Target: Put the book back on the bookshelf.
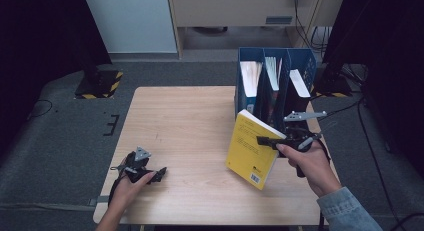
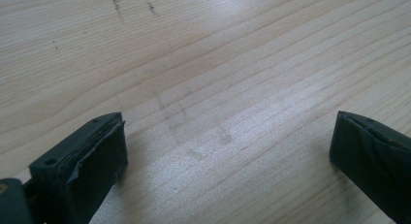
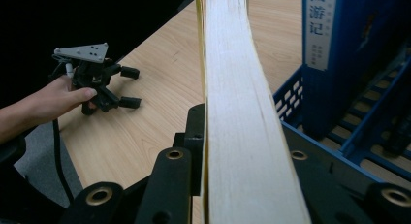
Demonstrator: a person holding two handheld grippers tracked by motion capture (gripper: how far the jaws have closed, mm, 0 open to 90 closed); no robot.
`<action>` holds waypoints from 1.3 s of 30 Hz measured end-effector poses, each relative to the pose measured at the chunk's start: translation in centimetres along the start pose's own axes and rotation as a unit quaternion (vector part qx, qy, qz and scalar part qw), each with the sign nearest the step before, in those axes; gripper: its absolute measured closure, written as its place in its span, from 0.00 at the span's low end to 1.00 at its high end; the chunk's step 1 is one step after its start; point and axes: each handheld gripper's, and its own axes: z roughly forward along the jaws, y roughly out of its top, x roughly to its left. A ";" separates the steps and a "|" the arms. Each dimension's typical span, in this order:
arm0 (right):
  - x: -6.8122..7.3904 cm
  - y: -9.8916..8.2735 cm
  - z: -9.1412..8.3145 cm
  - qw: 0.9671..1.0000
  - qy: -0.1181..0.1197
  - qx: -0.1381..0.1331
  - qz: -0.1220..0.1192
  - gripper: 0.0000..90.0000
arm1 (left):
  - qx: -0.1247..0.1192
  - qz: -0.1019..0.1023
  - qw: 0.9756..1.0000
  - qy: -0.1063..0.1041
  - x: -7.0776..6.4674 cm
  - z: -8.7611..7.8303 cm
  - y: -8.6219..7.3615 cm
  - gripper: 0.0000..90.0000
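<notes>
While the right gripper [image 1: 267, 141] is clamped on the yellow book [image 1: 250, 150], gripping it by the page edge as the right gripper view shows [image 3: 242, 112], the book is held upright and tilted above the right part of the table [image 1: 185, 126], just in front of the blue file rack [image 1: 275, 83]. Its lower corner appears close to the tabletop, though contact cannot be judged. The rack stands at the far right edge of the table with three slots, each already holding a book or papers; in the right gripper view a blue spine with white characters [image 3: 318, 27] rises just beside the held pages. The left gripper [image 1: 150, 175] rests low at the near left of the table, well apart from the book, its jaws spread wide with nothing between them, bare wood showing in the left gripper view [image 2: 218, 88]. As a judgement, the work seems to be filing the book into the rack: the pick-up is done and the carry is nearly complete, while lining the book up with a slot, sliding it in and letting go remain.
</notes>
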 end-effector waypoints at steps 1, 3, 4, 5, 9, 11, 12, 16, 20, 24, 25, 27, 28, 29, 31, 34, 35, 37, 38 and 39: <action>-0.1 -0.1 -0.2 1.000 -0.001 0.000 0.001 0.83 | 0.000 0.000 1.000 0.000 0.0 0.0 0.0 0.00; -0.3 -0.4 -0.6 1.000 -0.003 -0.003 0.004 0.83 | 0.000 0.000 1.000 0.000 0.0 0.0 0.0 0.00; -0.3 -0.5 -0.8 1.000 -0.004 -0.004 0.005 0.83 | 0.000 0.000 1.000 0.000 0.0 0.0 0.0 0.00; -0.4 -0.6 -0.9 1.000 -0.004 -0.005 0.006 0.83 | 0.000 0.000 1.000 0.000 0.0 0.0 0.0 0.00; -0.7 -1.2 -1.7 1.000 -0.008 -0.008 0.009 0.83 | 0.000 0.000 1.000 0.000 0.0 0.0 0.0 0.00; -0.8 -1.4 -2.1 1.000 -0.011 -0.008 0.009 0.83 | 0.000 0.000 1.000 0.000 0.0 0.0 0.0 0.00; -0.8 -1.5 -2.3 1.000 -0.014 -0.008 0.010 0.83 | 0.000 0.000 1.000 0.000 0.0 0.0 0.0 0.00; -1.1 -1.7 -3.0 1.000 -0.018 -0.010 0.012 0.83 | 0.000 0.000 1.000 0.000 0.0 0.0 0.0 0.00; -1.3 -1.4 -3.9 0.999 -0.019 -0.018 0.018 0.83 | 0.000 0.000 1.000 0.000 0.0 0.0 0.0 0.00; -1.0 -0.7 -4.9 0.999 -0.018 -0.030 0.017 0.83 | 0.000 0.000 1.000 0.000 0.0 0.0 0.0 0.00; -1.0 -0.5 -5.3 0.999 -0.018 -0.032 0.017 0.83 | 0.000 0.000 1.000 0.000 0.0 0.0 0.0 0.00; -0.8 -0.1 -5.8 0.999 -0.018 -0.035 0.017 0.83 | 0.000 0.000 1.000 0.000 0.0 0.0 0.0 0.00; -0.7 0.2 -6.1 0.999 -0.019 -0.036 0.016 0.83 | 0.000 0.000 1.000 0.000 0.0 0.0 0.0 0.00; -0.7 0.3 -6.3 0.999 -0.020 -0.035 0.015 0.83 | 0.000 0.000 1.000 0.000 0.0 0.0 0.0 0.00; -0.6 0.8 -6.8 0.999 -0.023 -0.034 0.014 0.83 | 0.000 0.000 1.000 0.000 0.0 0.0 0.0 0.00; -0.6 1.1 -7.4 0.999 -0.026 -0.034 0.016 0.83 | 0.000 -0.001 1.000 0.000 0.0 0.0 0.0 0.00; -0.6 1.2 -7.7 0.999 -0.027 -0.035 0.016 0.83 | 0.000 -0.001 1.000 0.000 0.0 0.0 0.0 0.00; -0.8 1.3 -8.3 0.999 -0.027 -0.038 0.023 0.83 | 0.000 -0.001 1.000 0.000 0.0 0.0 0.0 0.00; -0.9 1.4 -8.6 0.999 -0.028 -0.038 0.026 0.83 | 0.000 -0.001 1.000 0.000 0.0 0.0 0.0 0.00; -1.0 1.5 -8.8 0.998 -0.029 -0.039 0.028 0.83 | 0.000 -0.001 1.000 0.000 0.0 0.0 0.0 0.00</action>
